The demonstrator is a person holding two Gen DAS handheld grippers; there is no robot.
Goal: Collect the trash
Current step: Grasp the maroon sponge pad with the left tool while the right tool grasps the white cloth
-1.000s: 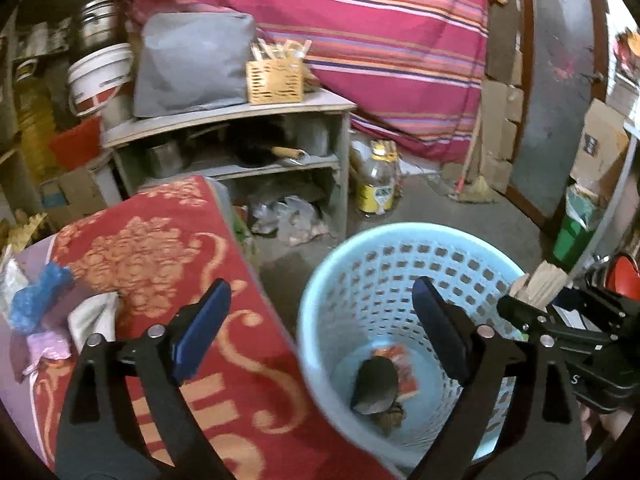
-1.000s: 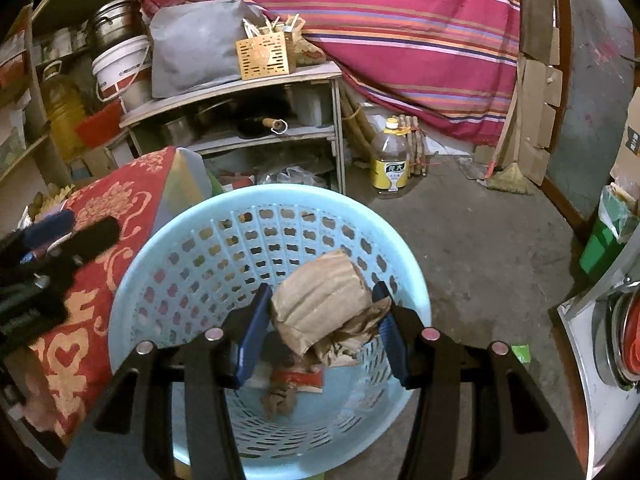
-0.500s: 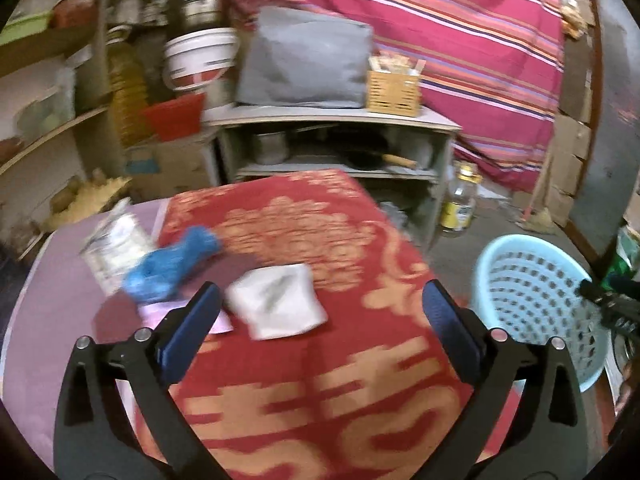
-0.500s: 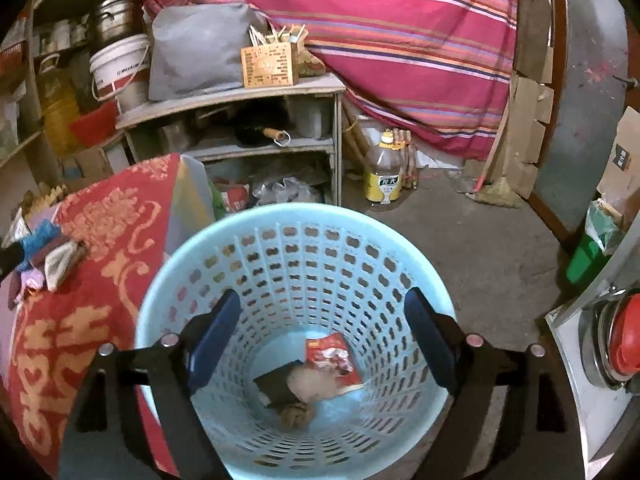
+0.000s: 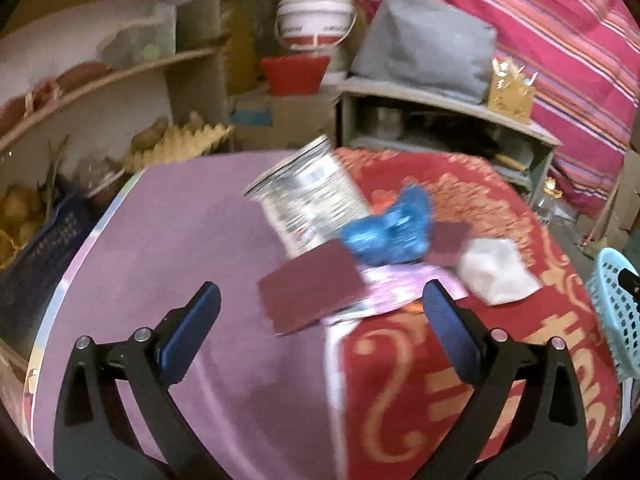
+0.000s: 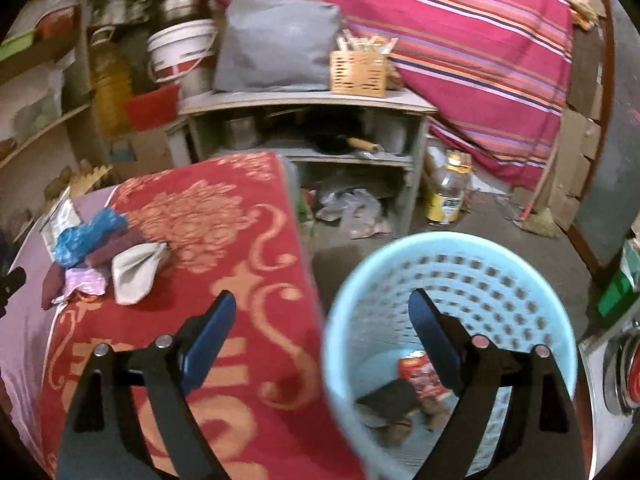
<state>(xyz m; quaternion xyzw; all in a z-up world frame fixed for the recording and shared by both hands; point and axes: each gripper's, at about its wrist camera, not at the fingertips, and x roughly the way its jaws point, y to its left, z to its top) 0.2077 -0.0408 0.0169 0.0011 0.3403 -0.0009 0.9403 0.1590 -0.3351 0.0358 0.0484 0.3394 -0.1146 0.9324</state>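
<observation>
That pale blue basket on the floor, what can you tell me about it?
The basket is a round, pale blue bin, plastic by the look of it, its wall pierced with rows of small holes. It stands upright and open-topped on the grey floor, beside the table's red patterned cloth. At the bottom lie a red wrapper, a dark scrap and some brownish crumpled bits. Nothing grips it; the open right gripper hovers over its near rim.

the worktop [image 5: 160,280] fills mid-frame, purple at left, with a red patterned cloth [image 5: 460,380] at right. on it lie a tin can [image 5: 308,204], a maroon pad [image 5: 312,292], a blue wrapper [image 5: 392,228] and a white cloth [image 5: 496,272].
</observation>
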